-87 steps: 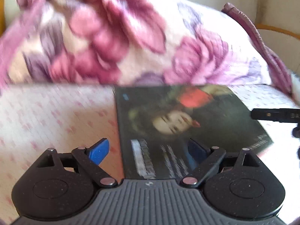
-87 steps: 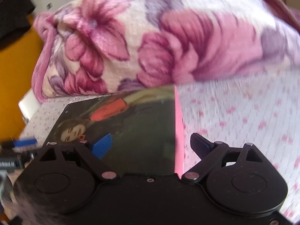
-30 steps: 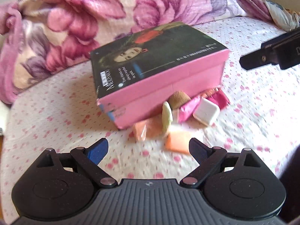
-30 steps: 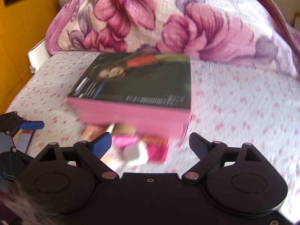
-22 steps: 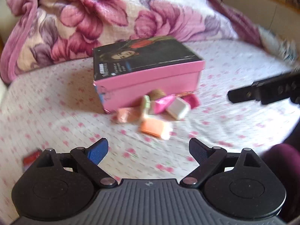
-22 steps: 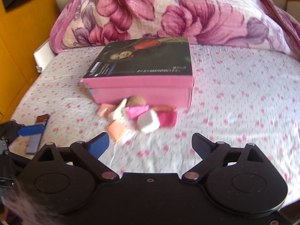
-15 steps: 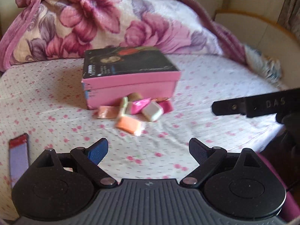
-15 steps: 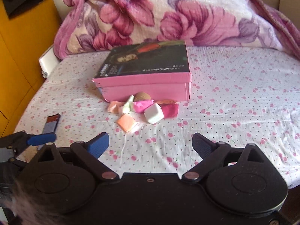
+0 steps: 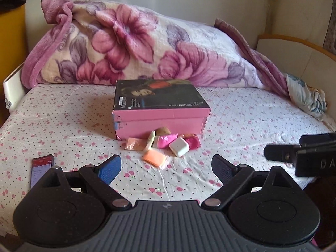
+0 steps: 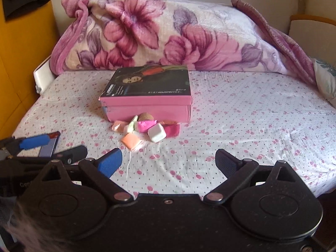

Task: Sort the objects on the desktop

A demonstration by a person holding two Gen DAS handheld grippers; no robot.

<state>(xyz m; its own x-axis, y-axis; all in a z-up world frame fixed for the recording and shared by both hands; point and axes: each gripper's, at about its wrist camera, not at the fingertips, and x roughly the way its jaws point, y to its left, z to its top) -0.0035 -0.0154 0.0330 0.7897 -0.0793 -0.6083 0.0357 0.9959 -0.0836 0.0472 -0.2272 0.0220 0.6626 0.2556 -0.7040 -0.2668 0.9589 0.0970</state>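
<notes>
A pink box (image 9: pixel 159 117) with a dark picture lid stands closed on the bed; it also shows in the right wrist view (image 10: pixel 147 105). Several small packets lie against its front: an orange one (image 9: pixel 154 157), a white block (image 9: pixel 179 146), a pink packet (image 9: pixel 166 141). In the right wrist view the orange packet (image 10: pixel 130 140) and the white block (image 10: pixel 157 133) lie in front of the box. My left gripper (image 9: pixel 167 168) is open and empty, near the bed's front edge. My right gripper (image 10: pixel 169 164) is open and empty, level with it.
A phone (image 9: pixel 41 169) lies on the sheet at the left, also seen in the right wrist view (image 10: pixel 49 145). A flowered blanket (image 9: pixel 134 48) is heaped behind the box. A wooden bed rail (image 9: pixel 294 48) runs at the right. An orange wall (image 10: pixel 19 63) stands at the left.
Both grippers have pulled back from the closed box toward the bed's front edge, open and empty. The packets and the phone have come into view.
</notes>
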